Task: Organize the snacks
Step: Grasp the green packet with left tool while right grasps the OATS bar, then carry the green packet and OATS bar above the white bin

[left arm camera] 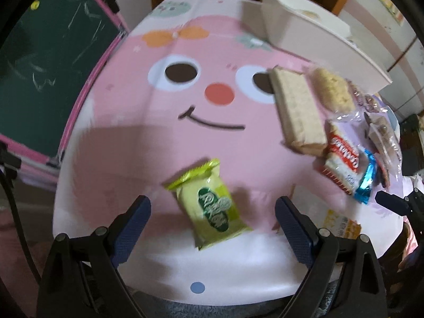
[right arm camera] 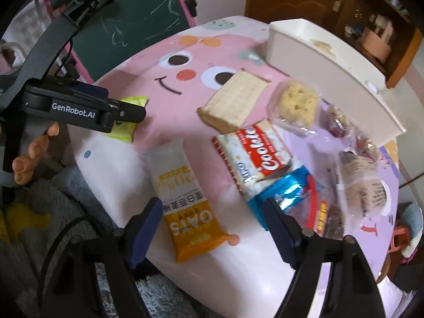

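From your left wrist view, your left gripper stands wide apart and holds nothing; the green snack packet lies flat on the pink cartoon-face table cover between the two blue pads, which do not touch it; to the right a heap waits: a long pale wafer pack, a rice-crisp cake in clear wrap, the red-and-white Cookies pack and a blue foil packet; at the far right stands the white bin, where only one small pale item shows, too blurred to name.

From your right wrist view, your right gripper is open as well, somewhat less widely, and grips nothing; the orange oats bar lies between its pads, clear of both; near right sit that blue foil packet and a red-labelled clear pack; beyond them the Cookies pack, the wafer pack, the rice-crisp cake and a brown wrapped snack all rest on the table; the white bin at the far right looks almost bare; at the left your other hand holds the left gripper over the green packet.

I judge the sorting barely begun; nearly every snack is loose, and none is lifted yet.
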Demonstrator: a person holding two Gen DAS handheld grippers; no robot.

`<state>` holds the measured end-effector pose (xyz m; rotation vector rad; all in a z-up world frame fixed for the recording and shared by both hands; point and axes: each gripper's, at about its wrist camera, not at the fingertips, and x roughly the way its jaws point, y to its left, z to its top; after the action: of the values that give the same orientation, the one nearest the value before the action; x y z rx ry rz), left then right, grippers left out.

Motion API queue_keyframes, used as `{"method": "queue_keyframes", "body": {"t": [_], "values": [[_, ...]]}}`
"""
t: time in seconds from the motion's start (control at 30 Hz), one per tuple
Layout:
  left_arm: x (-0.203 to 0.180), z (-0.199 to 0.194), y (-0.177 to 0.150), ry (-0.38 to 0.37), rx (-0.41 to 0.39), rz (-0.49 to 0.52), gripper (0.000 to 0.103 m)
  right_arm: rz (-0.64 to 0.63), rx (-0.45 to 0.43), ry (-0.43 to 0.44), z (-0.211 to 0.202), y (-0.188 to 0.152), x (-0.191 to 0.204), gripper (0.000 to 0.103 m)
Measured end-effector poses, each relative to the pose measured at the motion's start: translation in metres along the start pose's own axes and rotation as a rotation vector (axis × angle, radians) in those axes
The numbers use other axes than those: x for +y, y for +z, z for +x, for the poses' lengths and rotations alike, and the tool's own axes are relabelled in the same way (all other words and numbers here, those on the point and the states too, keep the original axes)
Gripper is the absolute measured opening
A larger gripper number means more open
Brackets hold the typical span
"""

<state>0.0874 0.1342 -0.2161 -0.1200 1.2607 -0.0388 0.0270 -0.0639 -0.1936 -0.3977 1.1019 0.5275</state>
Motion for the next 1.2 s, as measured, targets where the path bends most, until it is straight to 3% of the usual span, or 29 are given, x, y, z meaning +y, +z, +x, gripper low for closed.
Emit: {"method": "queue_keyframes", "body": {"t": [0.27,0.4,0.47,0.6,0.77,0.9,1.2], "values": [[0.009,0.012,-0.007,0.005,0.036,-0.047,0.094,-0.053,0.041,0.034,0.023,0.005,0.012,0.078],[0.01,0.015,-0.008,0.022,0.034,-0.044,0.093,-0.068,0.079,0.057,0.037,0.004,0.018,0.062],[0.01,0.016,-0.007,0.035,0.035,-0.04,0.091,-0.077,0.072,0.057,0.037,0.004,0.02,0.059],[-0.002,0.017,-0.009,0.096,0.031,0.005,0.082,-0.045,0.085,0.04,0.036,0.01,0.016,0.041],[-0.013,0.013,-0.008,0.086,0.018,0.041,0.061,0.119,0.081,0.056,0.034,0.012,-0.006,0.039],[-0.018,0.01,-0.007,0.074,0.003,0.06,0.04,0.17,0.076,0.06,0.033,0.009,-0.008,0.039],[-0.016,0.005,-0.011,0.033,-0.009,0.045,0.035,0.232,0.065,0.074,0.021,0.007,-0.01,0.038]]}}
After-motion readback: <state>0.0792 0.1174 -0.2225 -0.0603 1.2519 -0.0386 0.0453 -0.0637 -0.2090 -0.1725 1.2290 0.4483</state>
